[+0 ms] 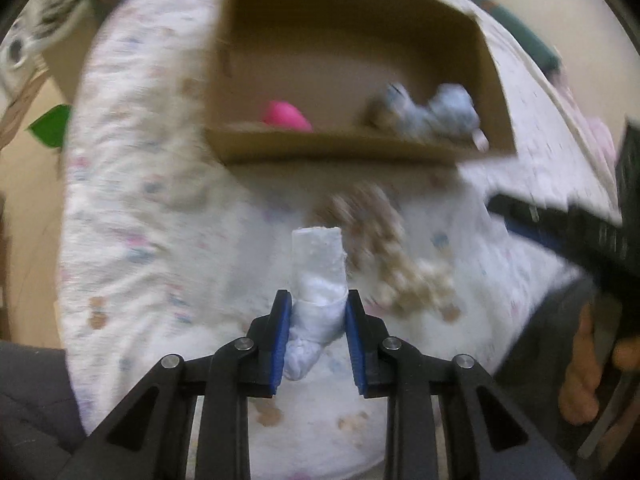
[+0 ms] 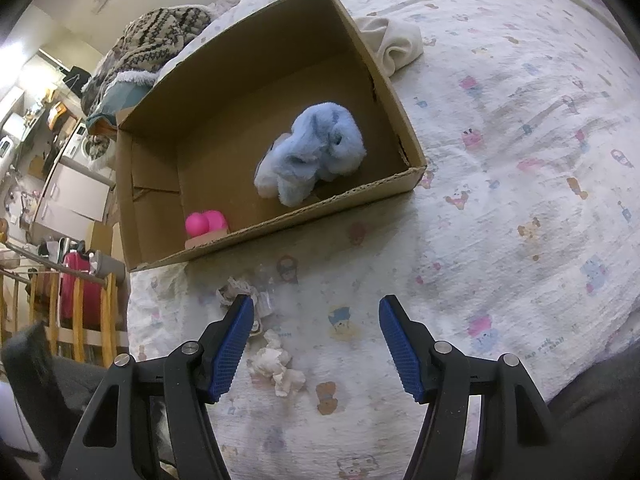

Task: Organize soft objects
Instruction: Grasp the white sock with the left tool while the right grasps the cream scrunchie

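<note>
Bed: a white sheet (image 2: 520, 128) printed with small cartoon figures covers it; everything else rests on it.
Box: an open cardboard box (image 2: 152, 184) sits on the sheet, its inside facing both cameras.
Plush toy: a fluffy light-blue toy (image 2: 312, 156) lies inside the box near its right wall.
Pink ball: a pink ball (image 2: 206, 223) sits in the box's near left corner, well apart from the toy.
Cream cloth: a folded cream cloth (image 2: 396, 42) lies on the sheet just outside the box's far right wall.
Left gripper: the left gripper (image 1: 316, 320) has its blue pads pressed against a rolled white sock (image 1: 318, 280), lifted above the sheet in front of the box.
Right gripper: the right gripper (image 2: 316, 320) is spread wide and holds nothing, above the sheet.
Tissue: a crumpled white tissue (image 2: 276, 368) lies on the sheet near the right gripper's left finger.
</note>
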The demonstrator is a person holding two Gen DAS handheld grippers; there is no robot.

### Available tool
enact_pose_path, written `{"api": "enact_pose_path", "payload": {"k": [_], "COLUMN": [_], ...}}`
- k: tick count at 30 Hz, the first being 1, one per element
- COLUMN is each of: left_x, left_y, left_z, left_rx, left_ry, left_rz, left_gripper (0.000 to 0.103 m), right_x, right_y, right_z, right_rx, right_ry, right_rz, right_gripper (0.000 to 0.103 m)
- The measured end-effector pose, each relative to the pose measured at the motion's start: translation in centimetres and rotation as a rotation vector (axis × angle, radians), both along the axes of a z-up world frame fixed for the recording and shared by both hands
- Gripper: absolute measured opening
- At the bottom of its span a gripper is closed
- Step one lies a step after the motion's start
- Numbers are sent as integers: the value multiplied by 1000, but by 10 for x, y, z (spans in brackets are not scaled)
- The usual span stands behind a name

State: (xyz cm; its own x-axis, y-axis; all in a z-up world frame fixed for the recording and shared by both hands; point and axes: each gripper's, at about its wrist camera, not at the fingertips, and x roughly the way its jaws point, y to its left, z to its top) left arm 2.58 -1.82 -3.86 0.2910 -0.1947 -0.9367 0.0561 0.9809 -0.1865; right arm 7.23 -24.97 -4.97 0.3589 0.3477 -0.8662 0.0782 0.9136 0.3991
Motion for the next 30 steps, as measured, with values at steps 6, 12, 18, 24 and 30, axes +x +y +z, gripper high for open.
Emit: {"api": "enact_pose_path", "payload": {"k": [6, 12, 18, 24, 30], "left_x": [6, 6, 11, 13, 13], "left_y": [31, 32, 35, 37, 34], "left_z": [13, 10, 5, 1, 0], "left_rx": [72, 101, 83, 54, 48], "left_ry": [-76, -79, -62, -38, -31], "left_rz": [120, 154, 184, 198, 189], "left_gripper": [24, 24, 24, 24, 24], "right_x": [-2, 1, 2, 4, -6], "right_y": [6, 18, 25, 47, 77], "right_z": [-1, -11, -26, -43, -54], "right_rx": [17, 77, 138, 90, -43], "right_ry": [3, 49, 127, 193, 209], "right_rz": [31, 93, 122, 201, 335], "right_gripper": [69, 69, 69, 69, 60]}}
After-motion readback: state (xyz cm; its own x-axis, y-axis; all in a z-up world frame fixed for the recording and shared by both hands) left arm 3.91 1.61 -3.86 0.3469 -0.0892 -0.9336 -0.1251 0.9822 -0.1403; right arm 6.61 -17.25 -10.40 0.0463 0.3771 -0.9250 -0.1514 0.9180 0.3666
